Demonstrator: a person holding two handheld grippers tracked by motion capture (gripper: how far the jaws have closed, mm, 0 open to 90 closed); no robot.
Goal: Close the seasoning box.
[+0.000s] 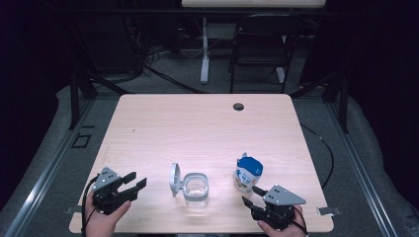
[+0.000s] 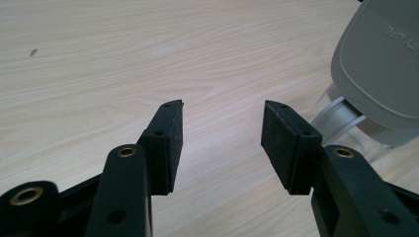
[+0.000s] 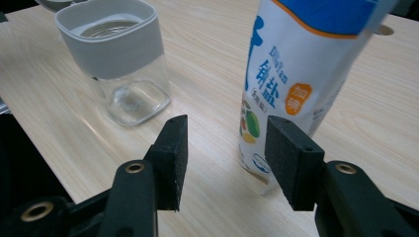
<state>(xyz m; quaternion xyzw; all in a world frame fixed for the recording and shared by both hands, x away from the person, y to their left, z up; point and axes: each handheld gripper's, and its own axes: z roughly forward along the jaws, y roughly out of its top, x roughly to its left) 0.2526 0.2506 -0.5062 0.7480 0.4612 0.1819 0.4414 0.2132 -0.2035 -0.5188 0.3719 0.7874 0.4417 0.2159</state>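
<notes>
1. Pale wood-grain table (image 1: 197, 123) carries two items near its front edge: a clear glass jar (image 1: 196, 189) with a grey collar, and a white salt pouch (image 1: 247, 173) with a blue top
2. Jar stands upright at centre front; its grey hinged lid (image 1: 174, 179) is swung open and stands on edge at the jar's left side
3. Salt pouch stands upright to the right of the jar, apart from it
4. Left gripper (image 1: 134, 181) is held in the person's left hand (image 1: 106, 219) at the front left corner, left of the jar; jaws are spread wide with only bare table between the pads (image 2: 170, 143)
5. Right gripper (image 1: 251, 195) sits just in front of the pouch, pointing at its base; jaws are open, pads (image 3: 286, 158) clear of the pouch, nothing gripped
</notes>
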